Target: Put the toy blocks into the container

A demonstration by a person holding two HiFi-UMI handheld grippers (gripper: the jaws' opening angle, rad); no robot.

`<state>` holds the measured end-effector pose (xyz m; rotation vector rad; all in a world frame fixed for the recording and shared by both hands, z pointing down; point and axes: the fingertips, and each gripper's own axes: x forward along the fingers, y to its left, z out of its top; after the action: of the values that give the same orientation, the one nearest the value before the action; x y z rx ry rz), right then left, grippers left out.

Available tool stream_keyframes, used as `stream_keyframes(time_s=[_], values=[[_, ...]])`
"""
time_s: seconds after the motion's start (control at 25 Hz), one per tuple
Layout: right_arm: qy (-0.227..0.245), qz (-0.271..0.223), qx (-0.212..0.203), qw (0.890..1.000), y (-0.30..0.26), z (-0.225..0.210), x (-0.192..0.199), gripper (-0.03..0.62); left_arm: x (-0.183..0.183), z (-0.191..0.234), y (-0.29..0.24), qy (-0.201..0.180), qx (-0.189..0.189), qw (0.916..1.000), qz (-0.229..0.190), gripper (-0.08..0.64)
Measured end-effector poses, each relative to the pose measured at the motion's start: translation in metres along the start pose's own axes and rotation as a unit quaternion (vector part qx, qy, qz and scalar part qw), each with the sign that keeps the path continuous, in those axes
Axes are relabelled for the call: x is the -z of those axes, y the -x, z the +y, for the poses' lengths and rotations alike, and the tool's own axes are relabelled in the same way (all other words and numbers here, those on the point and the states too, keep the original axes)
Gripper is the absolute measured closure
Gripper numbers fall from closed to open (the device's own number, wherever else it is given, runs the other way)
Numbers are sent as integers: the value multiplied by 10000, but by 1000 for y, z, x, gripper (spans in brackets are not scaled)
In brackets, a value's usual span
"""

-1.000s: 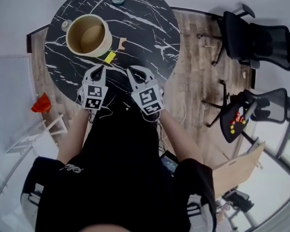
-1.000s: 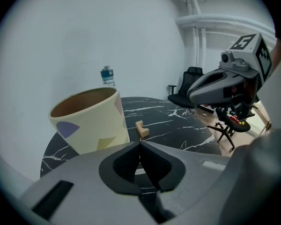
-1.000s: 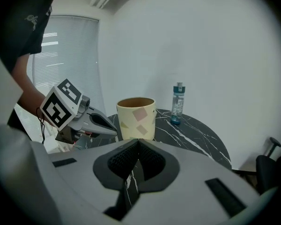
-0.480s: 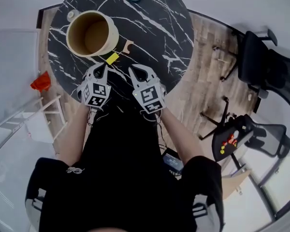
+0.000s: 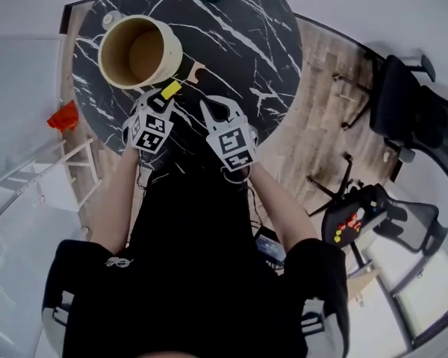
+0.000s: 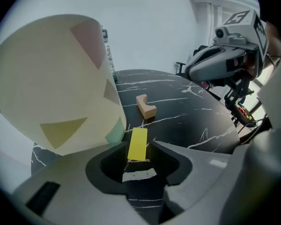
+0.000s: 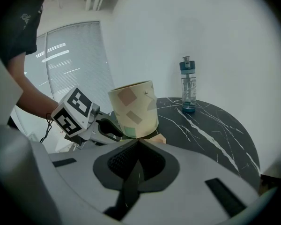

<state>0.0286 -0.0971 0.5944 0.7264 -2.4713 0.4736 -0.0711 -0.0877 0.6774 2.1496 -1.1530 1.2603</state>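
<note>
Now the left gripper's [image 6: 136, 150] jaws, just opening, flank the yellow block [image 6: 137, 143] beside the container [image 5: 173, 48]; closing on it likely comes next. The right gripper's [image 7: 136, 142] jaws meet, empty.

Polished black stone look on the table [image 5: 239, 43], veined in white, faintly glossy. Matt cream card or paper on the container [image 5: 138, 51], with flat pastel patches. Smooth, matt yellow on the flat block [image 6: 137, 143]; bare pale wood on the notched block [image 6: 146, 106]. Clear plastic for the bottle [image 7: 188, 90], teal at the cap. Matt grey plastic over the left gripper [image 5: 156, 100] and right gripper [image 7: 136, 140] — black, finely ribbed lining inside the right one's jaws. Wood-grain planks on the floor [image 5: 313, 88].
</note>
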Motion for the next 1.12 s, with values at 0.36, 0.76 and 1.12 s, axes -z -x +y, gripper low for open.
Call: stream_keyframes(time_s=[0.36,0.76,1.12], values=[[-61,99,28,9999,2,-6,5,595,8,3,-22,212,246,9991,277,416],[-96,150,93,9998,5,-8,11,595,12,0,-25,576,458,9971,205,423],[-38,148,2,9999,1,0,10,595,20,-5,-14,868,282,9957,141,426]])
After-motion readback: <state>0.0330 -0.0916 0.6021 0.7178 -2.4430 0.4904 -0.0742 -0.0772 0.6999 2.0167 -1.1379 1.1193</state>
